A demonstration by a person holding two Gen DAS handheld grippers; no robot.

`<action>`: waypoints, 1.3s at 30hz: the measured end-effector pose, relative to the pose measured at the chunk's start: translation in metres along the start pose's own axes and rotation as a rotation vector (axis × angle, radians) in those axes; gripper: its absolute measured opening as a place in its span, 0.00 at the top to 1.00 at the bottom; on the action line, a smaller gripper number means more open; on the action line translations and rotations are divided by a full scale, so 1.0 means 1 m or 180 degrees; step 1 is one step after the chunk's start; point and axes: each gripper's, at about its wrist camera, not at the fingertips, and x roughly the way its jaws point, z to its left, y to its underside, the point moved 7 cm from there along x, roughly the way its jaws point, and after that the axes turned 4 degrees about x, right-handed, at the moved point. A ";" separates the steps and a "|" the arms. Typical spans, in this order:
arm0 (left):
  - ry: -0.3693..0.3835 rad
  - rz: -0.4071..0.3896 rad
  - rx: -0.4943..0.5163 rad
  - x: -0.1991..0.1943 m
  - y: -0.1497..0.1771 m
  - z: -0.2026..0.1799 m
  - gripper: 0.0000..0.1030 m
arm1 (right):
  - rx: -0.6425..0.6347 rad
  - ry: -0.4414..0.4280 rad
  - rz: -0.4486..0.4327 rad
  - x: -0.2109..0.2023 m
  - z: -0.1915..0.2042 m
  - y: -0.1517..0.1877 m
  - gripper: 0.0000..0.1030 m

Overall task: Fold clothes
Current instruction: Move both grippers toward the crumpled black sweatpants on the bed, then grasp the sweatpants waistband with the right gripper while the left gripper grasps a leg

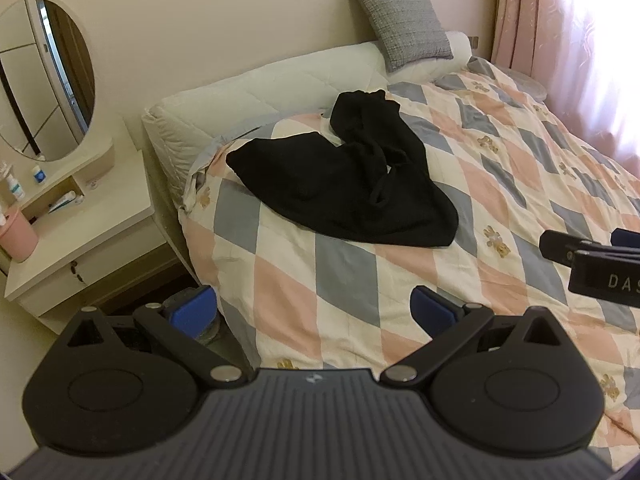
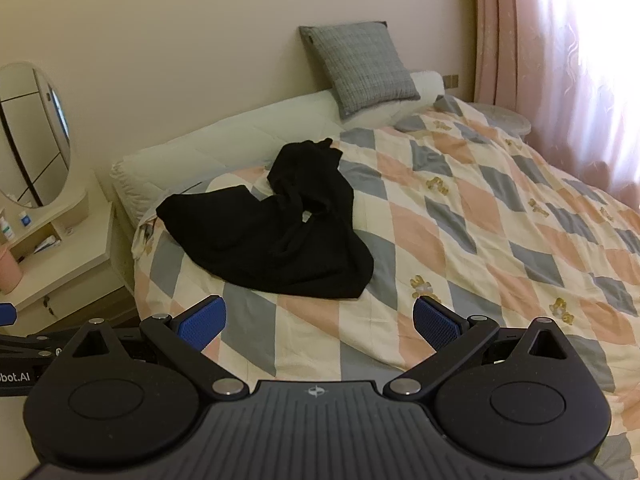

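Bedroom, cream wall, pink curtain (image 2: 560,60) lit from behind at right. Bed (image 2: 460,208) under a quilt of pink, grey and cream diamonds with small bear prints. Black garment (image 1: 344,176) crumpled near the head end on the left side of the quilt, one part bunched and twisted toward the white padded headboard (image 1: 248,96), lower part spread flatter. Grey checked cushion (image 1: 400,24) leaning upright against the wall above the headboard.

Left tongs (image 1: 312,312) open wide, blue pads apart, empty, hovering over the quilt's near edge, well short of the garment. Right tongs (image 2: 320,320) likewise spread open, empty, over the quilt near the garment's lower hem, not touching.

Bedside table (image 1: 92,236) at left with round mirror (image 1: 44,80). Pink cup (image 1: 16,236) on the table; contents not discernible. Open cubby under the mirror shelf holding a tube (image 1: 64,202); small bottles standing on the shelf.
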 end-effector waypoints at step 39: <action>0.0743 0.0811 -0.1517 0.351 -0.126 0.203 0.01 | -0.0580 -0.0077 0.0716 0.344 0.114 -0.075 0.03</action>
